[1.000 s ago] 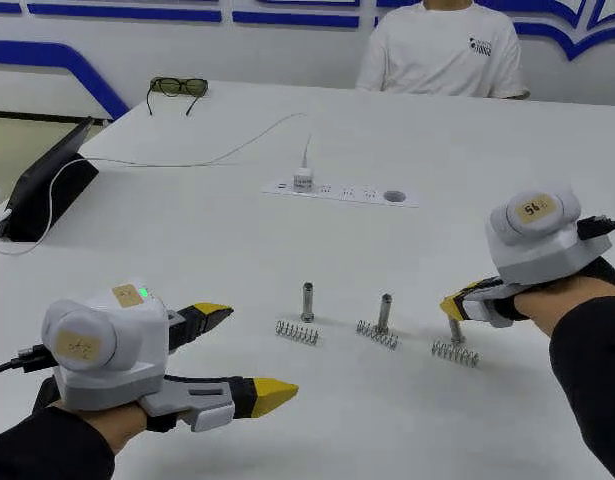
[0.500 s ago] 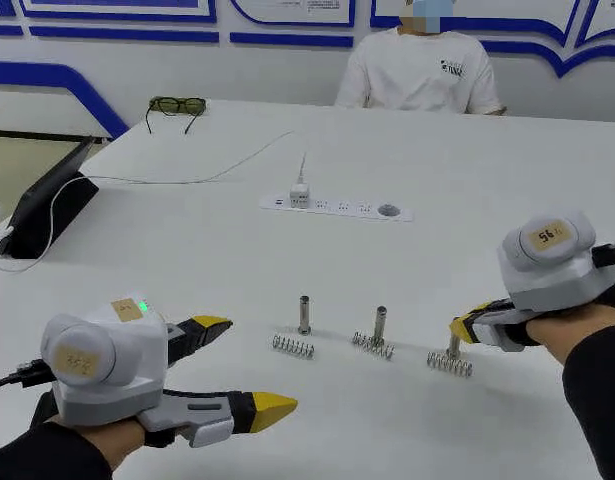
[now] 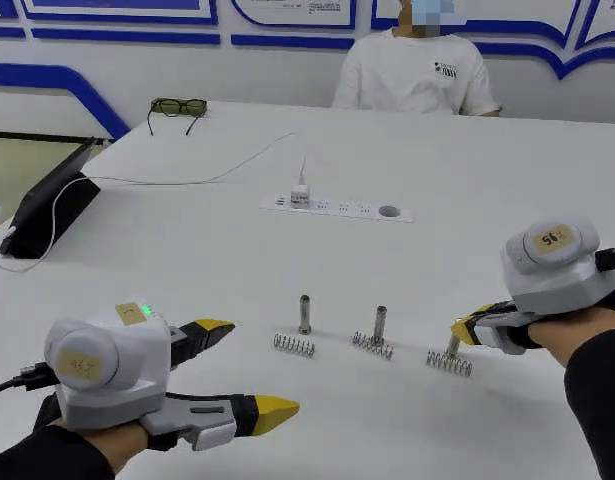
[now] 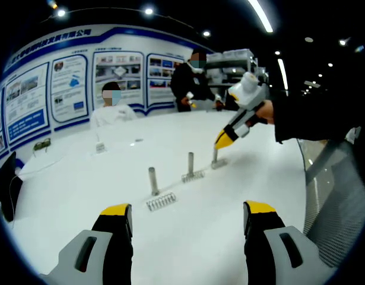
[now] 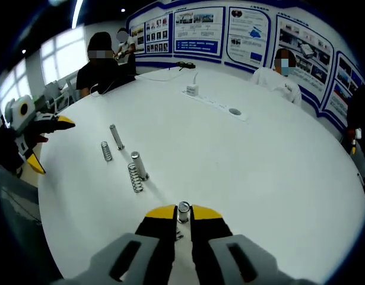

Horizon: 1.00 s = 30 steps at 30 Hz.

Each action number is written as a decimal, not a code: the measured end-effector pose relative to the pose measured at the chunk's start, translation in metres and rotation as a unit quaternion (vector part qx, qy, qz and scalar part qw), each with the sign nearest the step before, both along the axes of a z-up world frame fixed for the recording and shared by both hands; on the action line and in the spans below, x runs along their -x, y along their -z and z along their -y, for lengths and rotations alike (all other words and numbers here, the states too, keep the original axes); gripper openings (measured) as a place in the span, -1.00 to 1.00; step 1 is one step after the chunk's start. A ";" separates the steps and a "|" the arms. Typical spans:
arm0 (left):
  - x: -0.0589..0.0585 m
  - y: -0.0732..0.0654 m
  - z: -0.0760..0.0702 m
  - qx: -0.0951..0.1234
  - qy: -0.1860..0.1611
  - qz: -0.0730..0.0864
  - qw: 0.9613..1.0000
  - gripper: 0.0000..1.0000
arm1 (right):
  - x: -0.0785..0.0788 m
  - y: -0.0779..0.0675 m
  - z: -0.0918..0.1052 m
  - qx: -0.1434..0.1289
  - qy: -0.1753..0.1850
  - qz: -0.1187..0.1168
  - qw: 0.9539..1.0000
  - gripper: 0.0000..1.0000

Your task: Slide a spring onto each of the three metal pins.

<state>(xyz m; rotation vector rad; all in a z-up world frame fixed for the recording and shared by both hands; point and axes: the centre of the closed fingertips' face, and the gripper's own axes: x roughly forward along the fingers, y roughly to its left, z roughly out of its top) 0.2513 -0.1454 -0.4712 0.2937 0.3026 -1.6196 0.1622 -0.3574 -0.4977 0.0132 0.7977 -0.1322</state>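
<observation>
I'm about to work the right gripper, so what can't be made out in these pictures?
Right pin: shaft and base hidden by the jaws of the right gripper, right gripper view.
Grip on it: whether the jaws clamp or merely flank the pin, too close to tell.
Right spring: mostly under the same jaws, right gripper view.
Its coil ends: too small, head view.

Our left gripper [image 3: 249, 368] hovers low on the left, jaws spread wide. Our right gripper [image 3: 461, 331] angles in from the right, jaws pinched on a pin [image 5: 183, 208].
</observation>
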 end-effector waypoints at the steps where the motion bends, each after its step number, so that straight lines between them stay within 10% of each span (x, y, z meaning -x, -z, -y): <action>1: 0.000 0.000 0.000 0.000 0.000 0.000 1.000 0.55 | 0.000 0.000 0.000 0.001 0.000 0.000 1.000 -0.80; 30: 0.004 0.003 0.004 -0.006 0.012 0.000 1.000 0.54 | 0.028 0.016 -0.017 -0.011 -0.064 -0.006 0.998 -0.71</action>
